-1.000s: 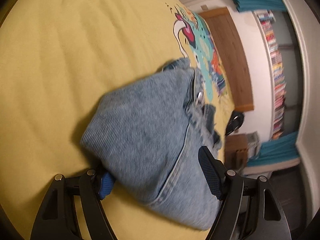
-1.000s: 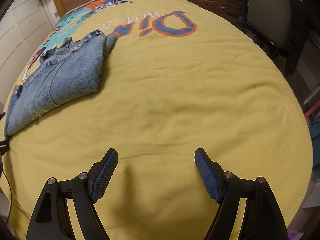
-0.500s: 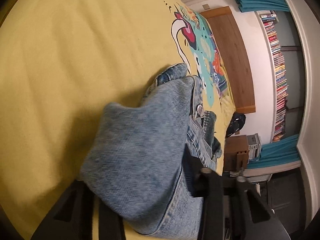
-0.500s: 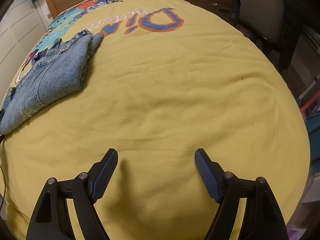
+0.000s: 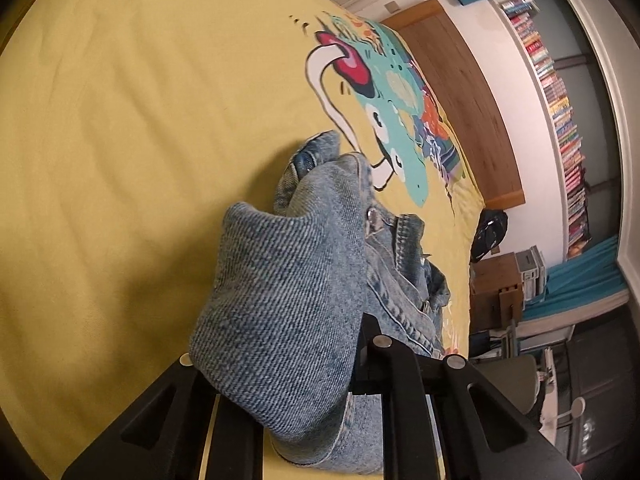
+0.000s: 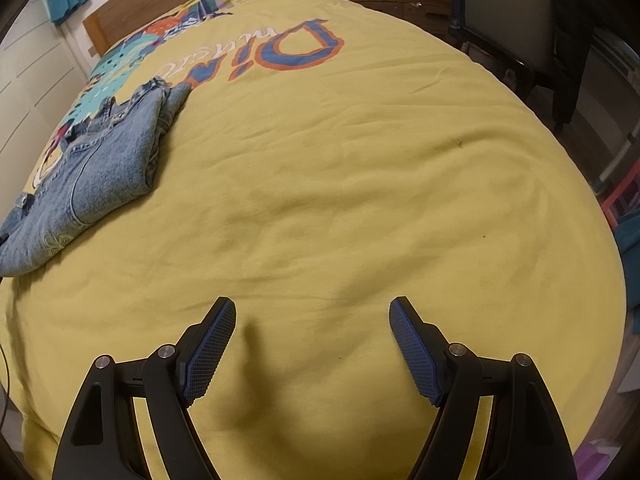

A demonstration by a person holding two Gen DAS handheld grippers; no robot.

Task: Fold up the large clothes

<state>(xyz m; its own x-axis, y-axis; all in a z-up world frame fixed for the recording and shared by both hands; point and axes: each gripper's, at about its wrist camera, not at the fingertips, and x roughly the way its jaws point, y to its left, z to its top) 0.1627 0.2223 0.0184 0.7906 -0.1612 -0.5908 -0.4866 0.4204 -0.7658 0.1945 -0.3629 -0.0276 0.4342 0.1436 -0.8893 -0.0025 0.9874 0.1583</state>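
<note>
Folded light blue jeans [image 5: 296, 280] lie on a yellow bed cover [image 5: 120, 140]. My left gripper [image 5: 288, 360] is shut on the near folded end of the jeans, and the denim covers both fingertips. In the right wrist view the jeans [image 6: 100, 160] lie at the far left of the bed. My right gripper [image 6: 312, 336] is open and empty, hovering over bare yellow cover [image 6: 360, 180] well to the right of the jeans.
The cover has a dinosaur print [image 5: 384, 112] and lettering [image 6: 272, 48] near the wooden headboard [image 5: 460, 92]. A bookshelf [image 5: 560, 112] and a wooden nightstand [image 5: 500, 280] stand beyond the bed. A chair [image 6: 512, 12] stands by the bed's far right side.
My left gripper closed on the near end of the jeans and pushed in, so the denim now bunches over its fingers. My right gripper stayed open and drifted slightly.
</note>
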